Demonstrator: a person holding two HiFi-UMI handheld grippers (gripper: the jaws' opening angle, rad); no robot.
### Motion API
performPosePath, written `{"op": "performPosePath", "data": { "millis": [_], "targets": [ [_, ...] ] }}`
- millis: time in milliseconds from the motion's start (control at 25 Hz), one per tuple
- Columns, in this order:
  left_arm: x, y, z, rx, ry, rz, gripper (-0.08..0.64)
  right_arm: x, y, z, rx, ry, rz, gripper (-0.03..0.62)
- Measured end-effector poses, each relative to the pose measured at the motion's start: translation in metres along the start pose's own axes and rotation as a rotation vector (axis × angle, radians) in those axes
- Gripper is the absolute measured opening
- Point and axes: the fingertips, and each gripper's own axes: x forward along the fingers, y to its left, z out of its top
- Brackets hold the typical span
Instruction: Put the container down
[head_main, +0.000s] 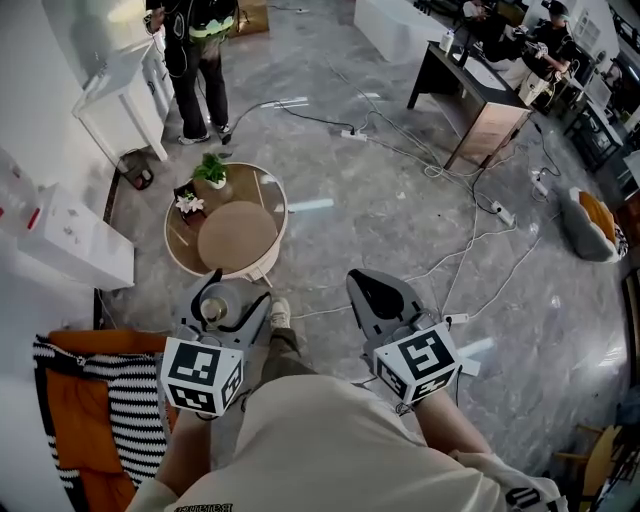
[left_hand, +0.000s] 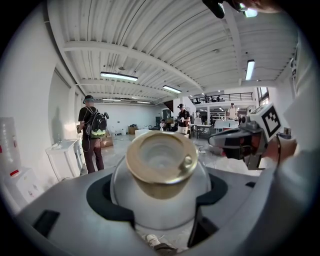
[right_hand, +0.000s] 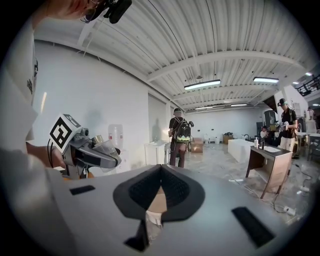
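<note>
My left gripper (head_main: 236, 292) is shut on the container (head_main: 214, 306), a pale rounded vessel with a gold rim, held in the air above the floor just short of the round wooden table (head_main: 236, 236). In the left gripper view the container (left_hand: 161, 172) fills the gap between the jaws, mouth facing the camera. My right gripper (head_main: 366, 280) hovers to its right, shut, with nothing in it. In the right gripper view its pads (right_hand: 161, 186) meet, and the left gripper (right_hand: 95, 154) with the container (right_hand: 104, 146) shows at the left.
A potted plant (head_main: 211, 170) and white flowers (head_main: 189, 203) stand on the table's far left part. Cables (head_main: 455, 250) run across the grey floor. A striped cloth on an orange seat (head_main: 75, 410) is at my left. A person with a backpack (head_main: 198, 60) stands beyond.
</note>
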Motion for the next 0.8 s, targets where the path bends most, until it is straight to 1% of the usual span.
{"op": "performPosePath", "data": {
  "millis": [160,360,560,800],
  "targets": [
    [0.031,0.036,0.002,-0.024,0.014,-0.004,0.334,0.044,-0.016,0.003,-0.008,0.03,-0.011,-0.003],
    [0.07,0.083,0.015,-0.041,0.034,-0.01,0.334,0.101,-0.034,0.013,0.002,0.068,-0.009,-0.003],
    [0.114,0.142,0.029,-0.043,0.054,-0.027,0.334,0.17,-0.051,0.026,0.018,0.094,-0.019,-0.003],
    [0.164,0.209,0.051,-0.04,0.051,-0.046,0.334,0.247,-0.07,0.045,0.026,0.119,-0.038,-0.003]
  ]
}}
